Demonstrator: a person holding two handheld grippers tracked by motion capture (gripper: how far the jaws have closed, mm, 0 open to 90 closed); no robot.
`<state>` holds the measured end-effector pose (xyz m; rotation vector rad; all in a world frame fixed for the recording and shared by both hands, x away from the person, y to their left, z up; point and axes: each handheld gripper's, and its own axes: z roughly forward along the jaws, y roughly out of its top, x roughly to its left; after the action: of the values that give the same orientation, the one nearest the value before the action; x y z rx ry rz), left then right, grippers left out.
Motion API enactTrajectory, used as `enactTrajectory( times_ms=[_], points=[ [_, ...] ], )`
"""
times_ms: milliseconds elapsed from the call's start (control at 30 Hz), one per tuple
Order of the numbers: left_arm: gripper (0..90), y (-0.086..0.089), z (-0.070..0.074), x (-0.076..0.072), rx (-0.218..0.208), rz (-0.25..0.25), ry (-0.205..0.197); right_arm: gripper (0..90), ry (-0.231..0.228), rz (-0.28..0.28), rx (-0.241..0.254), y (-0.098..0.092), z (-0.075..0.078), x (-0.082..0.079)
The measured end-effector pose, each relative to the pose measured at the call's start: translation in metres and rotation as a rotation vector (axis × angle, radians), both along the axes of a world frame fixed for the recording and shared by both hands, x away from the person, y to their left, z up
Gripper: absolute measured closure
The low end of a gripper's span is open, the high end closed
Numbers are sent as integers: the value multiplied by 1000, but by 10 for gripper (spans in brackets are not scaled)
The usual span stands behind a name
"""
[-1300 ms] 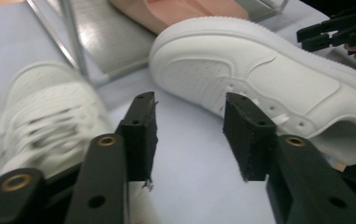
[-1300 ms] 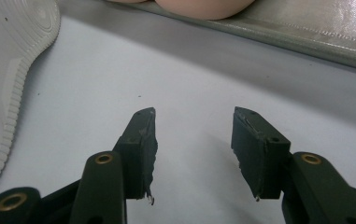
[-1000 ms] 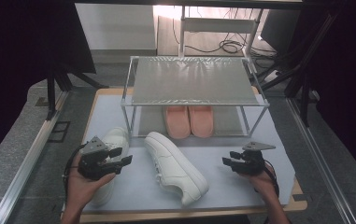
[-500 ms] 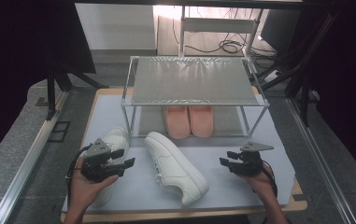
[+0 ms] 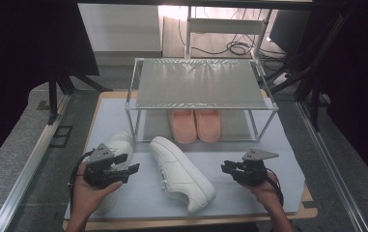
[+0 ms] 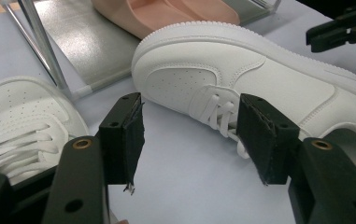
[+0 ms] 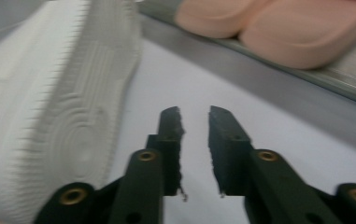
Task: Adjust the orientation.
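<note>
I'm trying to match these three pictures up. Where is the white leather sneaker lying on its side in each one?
High view: the white leather sneaker lying on its side is at bottom centre, between the two grippers.
Left gripper view: it runs across the upper right, beyond the jaws.
Right gripper view: its ridged sole fills the left.
Shared landmark: the pair of pink slippers on the rack's lower shelf, at the top of both gripper views.

The right gripper (image 7: 195, 116) has just been closing, its jaws narrowly apart with nothing between them. A white sneaker's sole (image 7: 59, 107) lies left; pink slippers (image 7: 278, 28) sit beyond.
</note>
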<state>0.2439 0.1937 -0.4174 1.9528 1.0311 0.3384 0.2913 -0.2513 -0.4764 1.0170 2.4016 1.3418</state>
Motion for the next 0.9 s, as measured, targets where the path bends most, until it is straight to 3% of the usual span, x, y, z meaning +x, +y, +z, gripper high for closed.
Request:
enactTrajectory(
  times_ms=[133,467,733,900],
  points=[
    [416,-1,-1,1,4,-4,3,896,-3,52,-15,18,8,-12],
    [416,-5,-4,3,15,-15,11,900,-40,172,18,50,31,-40],
    [416,-7,-6,3,18,-20,15,900,-52,303,-16,88,33,-65],
    [415,-6,-6,3,18,-17,15,900,-33,350,-35,101,29,-72]
  ],
)
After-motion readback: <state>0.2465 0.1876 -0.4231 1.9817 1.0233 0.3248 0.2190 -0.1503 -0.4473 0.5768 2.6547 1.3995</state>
